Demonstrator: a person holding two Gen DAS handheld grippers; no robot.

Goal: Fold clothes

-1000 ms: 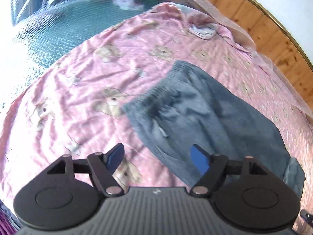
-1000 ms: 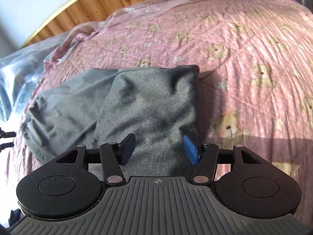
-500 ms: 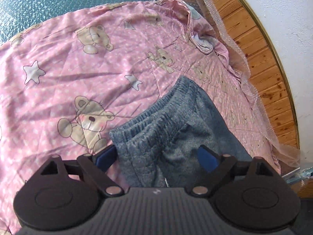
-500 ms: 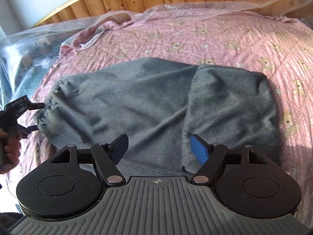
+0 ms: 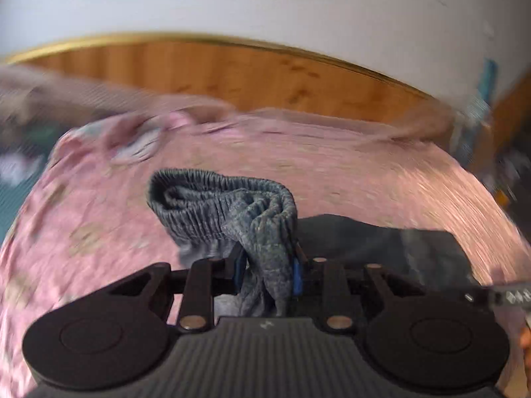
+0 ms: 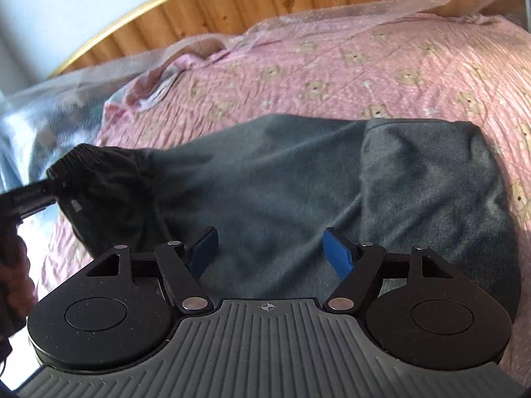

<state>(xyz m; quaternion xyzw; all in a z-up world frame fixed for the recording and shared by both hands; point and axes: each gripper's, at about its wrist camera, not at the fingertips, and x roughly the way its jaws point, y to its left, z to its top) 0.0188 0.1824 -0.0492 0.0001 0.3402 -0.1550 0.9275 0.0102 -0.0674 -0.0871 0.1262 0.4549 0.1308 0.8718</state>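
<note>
Left gripper (image 5: 267, 273) jaws closing on the trousers' (image 6: 298, 192) waistband (image 5: 219, 199); right gripper (image 6: 270, 253) jaws wide above them.

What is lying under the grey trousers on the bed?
The grey trousers lie on a pink bear-print quilt, visible all around them. The folded-over leg end covers more trouser fabric. Whatever is beneath the quilt is hidden.
</note>
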